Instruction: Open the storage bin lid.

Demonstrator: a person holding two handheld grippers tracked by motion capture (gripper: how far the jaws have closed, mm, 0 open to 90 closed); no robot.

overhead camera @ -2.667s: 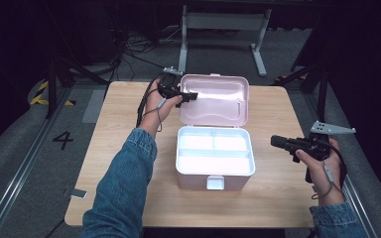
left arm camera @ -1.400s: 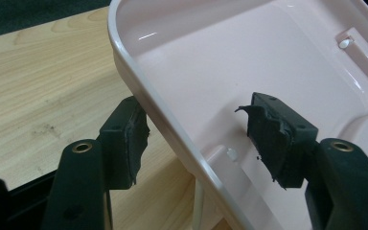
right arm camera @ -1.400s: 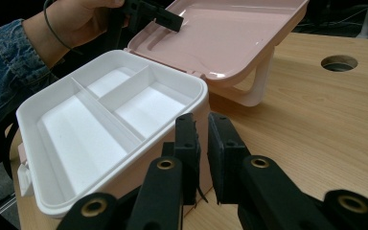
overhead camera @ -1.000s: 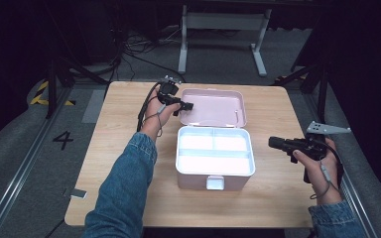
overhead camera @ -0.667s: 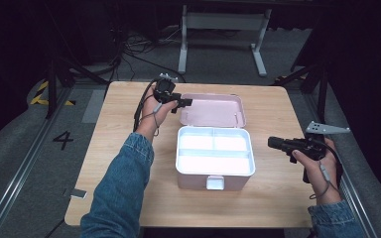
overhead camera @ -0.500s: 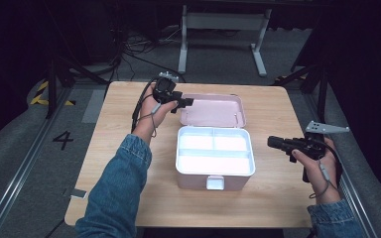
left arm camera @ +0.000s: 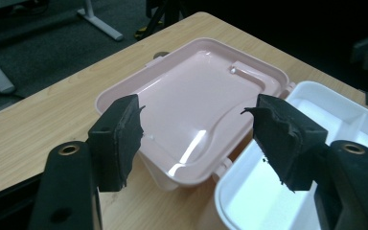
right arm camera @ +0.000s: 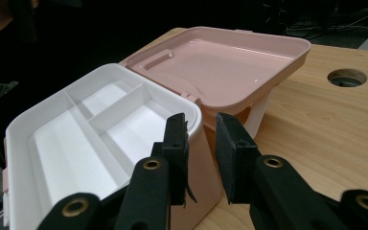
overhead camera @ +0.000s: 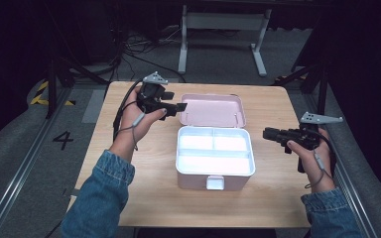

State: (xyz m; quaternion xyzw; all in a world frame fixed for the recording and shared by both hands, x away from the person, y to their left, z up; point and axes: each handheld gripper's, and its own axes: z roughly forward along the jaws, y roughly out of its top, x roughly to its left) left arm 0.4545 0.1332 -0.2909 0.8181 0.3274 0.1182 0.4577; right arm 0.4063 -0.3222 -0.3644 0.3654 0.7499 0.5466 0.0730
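A pink box point(overhead camera: 215, 173) stands open mid-table, with a white divided tray point(overhead camera: 213, 148) inside. Its pink lid point(overhead camera: 213, 110) lies folded back flat behind it. My left gripper point(overhead camera: 177, 107) hovers just left of the lid point(left arm camera: 196, 91), its jaws wide apart and just opened further, nothing between them. My right gripper point(overhead camera: 267, 133) is held right of the box, pointing at it. Its jaws have just been opening and show a narrow empty gap point(right arm camera: 202, 134) in front of the tray point(right arm camera: 100, 129).
The wooden table point(overhead camera: 129, 188) has bare room on both sides of the box and a round cable hole point(right arm camera: 347, 76) near its back edge. A white desk frame point(overhead camera: 218, 20) and cables stand on the dark floor behind.
The lid went from tilted upright to lying flat back. My left gripper let go of its edge and rose up and away to the left. The right hand stayed put.
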